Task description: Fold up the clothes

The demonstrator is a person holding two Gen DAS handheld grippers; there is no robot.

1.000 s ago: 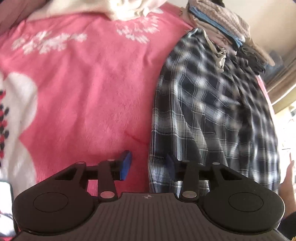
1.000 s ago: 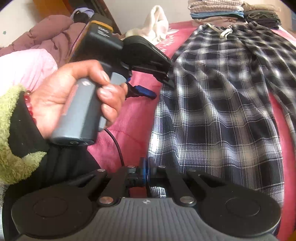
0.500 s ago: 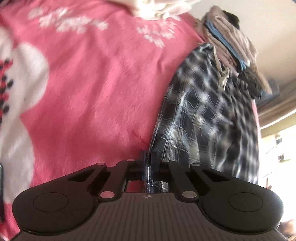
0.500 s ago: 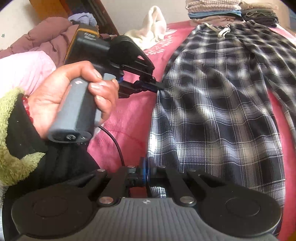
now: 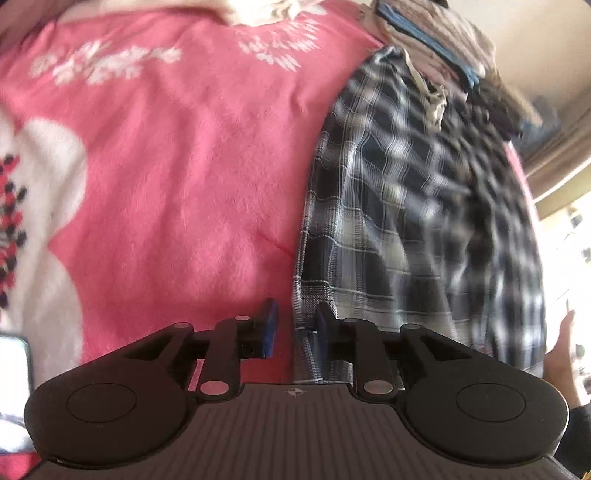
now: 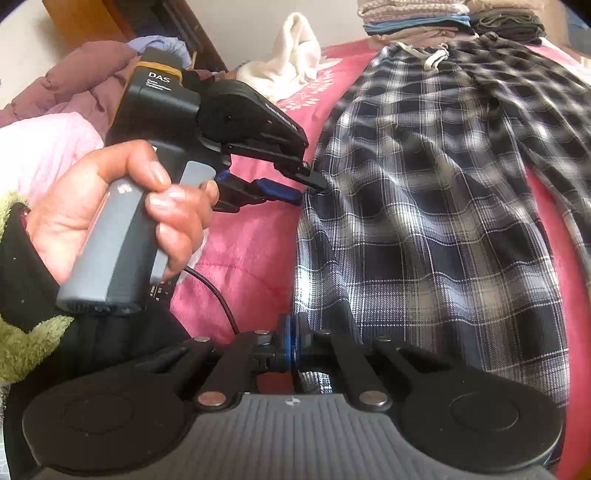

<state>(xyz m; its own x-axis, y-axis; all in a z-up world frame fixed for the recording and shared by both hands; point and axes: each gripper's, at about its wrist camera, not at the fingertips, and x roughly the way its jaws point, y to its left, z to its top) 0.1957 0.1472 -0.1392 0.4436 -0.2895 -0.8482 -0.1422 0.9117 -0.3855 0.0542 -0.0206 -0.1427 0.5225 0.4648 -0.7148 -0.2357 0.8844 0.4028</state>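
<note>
Person's left hand (image 6: pixel 122 221) gripping the left tongs (image 5: pixel 293 326), jaws just reopened, spread astride the plaid pyjama trousers (image 6: pixel 436 206) edge, trousers flat on the pink blanket (image 5: pixel 192 155), right tongs (image 6: pixel 291 345) pinching their hem, folded stack (image 6: pixel 417 16) behind.

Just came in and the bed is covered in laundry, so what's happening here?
A person is folding plaid pants spread on a pink blanket. The right gripper is shut on the pants' edge; the left gripper has just been opening, that edge between its pads. Folded clothes are stacked beyond.
</note>
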